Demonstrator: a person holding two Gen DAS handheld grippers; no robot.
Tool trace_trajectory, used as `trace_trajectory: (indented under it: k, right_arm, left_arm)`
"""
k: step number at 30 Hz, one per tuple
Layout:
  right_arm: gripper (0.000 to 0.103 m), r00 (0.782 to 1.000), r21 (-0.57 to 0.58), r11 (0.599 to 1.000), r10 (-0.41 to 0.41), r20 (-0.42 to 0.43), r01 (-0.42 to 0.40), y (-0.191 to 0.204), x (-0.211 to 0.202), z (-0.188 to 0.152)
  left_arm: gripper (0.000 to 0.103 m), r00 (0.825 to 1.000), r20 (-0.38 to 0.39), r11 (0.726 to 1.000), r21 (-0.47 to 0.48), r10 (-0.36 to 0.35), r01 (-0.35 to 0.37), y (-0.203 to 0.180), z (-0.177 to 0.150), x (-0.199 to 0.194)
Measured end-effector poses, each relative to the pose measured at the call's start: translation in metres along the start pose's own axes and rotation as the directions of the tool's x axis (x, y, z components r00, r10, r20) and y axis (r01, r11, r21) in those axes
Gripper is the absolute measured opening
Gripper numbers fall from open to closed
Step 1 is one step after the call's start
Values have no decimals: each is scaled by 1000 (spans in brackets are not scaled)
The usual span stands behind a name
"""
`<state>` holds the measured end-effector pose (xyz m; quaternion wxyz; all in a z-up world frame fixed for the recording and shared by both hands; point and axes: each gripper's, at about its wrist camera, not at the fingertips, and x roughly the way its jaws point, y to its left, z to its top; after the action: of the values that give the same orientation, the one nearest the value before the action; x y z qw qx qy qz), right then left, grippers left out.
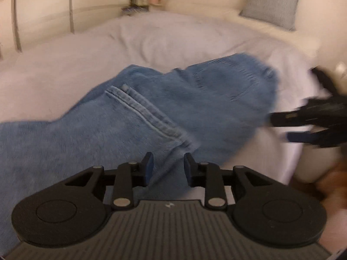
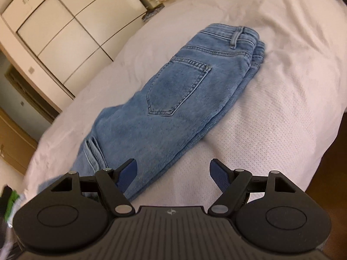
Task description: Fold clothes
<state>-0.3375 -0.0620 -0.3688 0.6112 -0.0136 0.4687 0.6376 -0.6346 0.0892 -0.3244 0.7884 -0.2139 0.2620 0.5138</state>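
Bed point(image 2: 271, 130): white textured cover, carrying all work items. A wardrobe point(image 2: 54, 32) stands beyond its far edge, and a grey cushion point(image 1: 271, 6) rests at the far right corner in the left wrist view.

Jeans point(image 2: 173, 99): blue denim, lying flat on the bed cover, already folded lengthwise with one leg stacked on the other. The waistband point(image 2: 236, 32) points toward the far edge; the legs run toward the near left edge. The back pocket point(image 2: 180, 86) faces up.

Handling (assessed): denim is soft but comparatively heavy and thick, not fragile and not slippery. The doubled layers will resist a sharp crease and may slide apart if only the top layer is lifted. Recommended hold: pinch through all layers at the leg hems or at the waistband corners, one gripper per corner, then carry one end over the other.

Left gripper point(image 1: 167, 169): jaws apart, a moderate gap, nothing between them; it hovers over the leg section near the side seam point(image 1: 147, 112). This view is motion-blurred.

Right gripper point(image 2: 173, 175): jaws wide apart, empty; positioned at the near right edge of the jeans, partly over bare cover.
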Motion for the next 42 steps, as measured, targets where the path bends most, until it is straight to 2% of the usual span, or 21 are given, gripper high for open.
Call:
trace_trajectory:
  k: [3, 4, 6, 8, 10, 13, 15, 18, 21, 22, 23, 24, 25, 28, 30, 32, 35, 36, 39, 41, 42]
  right_arm:
    - [75, 989, 74, 987, 142, -31, -140, 3, 8, 1]
    - [75, 978, 105, 974, 205, -48, -199, 6, 12, -1]
    - [64, 946, 182, 938, 314, -81, -296, 11, 25, -5]
    - [57, 916, 263, 900, 386, -111, -348, 14, 42, -11]
    - [56, 892, 350, 865, 429, -142, -360, 15, 60, -19]
    - [56, 886, 427, 844, 430, -176, -325, 18, 81, -30]
    - [56, 883, 439, 837, 436, -176, -325, 24, 90, -32]
    - [56, 891, 398, 864, 409, -196, -309, 43, 105, -31]
    - [54, 911, 372, 886, 365, -189, -278, 56, 122, -33]
    - [47, 919, 358, 894, 350, -183, -269, 61, 126, -34]
    - [22, 927, 317, 912, 329, -179, -262, 68, 126, -34]
    - [12, 936, 264, 930, 305, -174, -254, 75, 126, -32]
    - [9, 940, 221, 937, 306, -153, -269, 80, 122, -29]
    - [7, 949, 43, 948, 316, -10, -316, 97, 88, -4]
    - [7, 949, -76, 956, 292, 120, -285, 99, 56, 19]
    - [7, 939, -128, 967, 246, 240, -221, 87, 31, 41]
    - [8, 958, 4, 990, 136, 254, -141, 31, 32, 65]
    - [11, 968, 81, 987, 118, 220, -138, 10, 42, 69]
    - [19, 989, 322, 937, 115, 92, -139, -48, 79, 68]
    - [19, 982, 353, 917, 157, 109, -186, -59, 86, 65]
    - [20, 981, 340, 921, 161, 111, -190, -58, 87, 66]
  left_arm:
    - [25, 998, -8, 997, -55, -59, 59, 19, 6, -33]
    - [25, 999, -10, 997, -68, -43, 42, 28, 5, -39]
    - [25, 1000, -8, 995, -93, 30, -30, 52, 9, -50]
    - [25, 995, -8, 988, -116, 97, -98, 74, 11, -55]
    - [25, 989, -17, 978, -145, 148, -149, 94, 12, -58]
    - [25, 985, -34, 965, -198, 170, -173, 116, 11, -58]
    - [25, 985, -46, 960, -220, 167, -173, 127, 8, -57]
    - [25, 989, -44, 956, -253, 139, -145, 137, 5, -57]
    - [25, 992, -41, 953, -275, 117, -123, 145, 5, -55]
    - [25, 992, -43, 953, -279, 115, -122, 146, 6, -53]
    - [25, 993, -43, 953, -278, 110, -117, 147, 7, -52]
    - [25, 994, -41, 955, -275, 104, -111, 147, 8, -52]
    - [25, 994, -40, 957, -271, 98, -105, 147, 10, -50]
    - [25, 998, -12, 970, -235, 63, -64, 143, 22, -49]
    - [28, 1000, 11, 980, -198, 16, -14, 135, 29, -47]
    - [30, 999, 18, 985, -169, -42, 45, 125, 35, -39]
    - [30, 995, -20, 988, -120, -101, 98, 103, 40, -12]
    - [30, 994, -42, 991, -96, -101, 96, 94, 41, 0]
    - [29, 991, -83, 993, -55, -108, 104, 78, 45, 24]
    - [30, 989, -93, 993, -33, -113, 111, 72, 49, 33]
    - [30, 989, -94, 994, -25, -112, 110, 71, 50, 35]
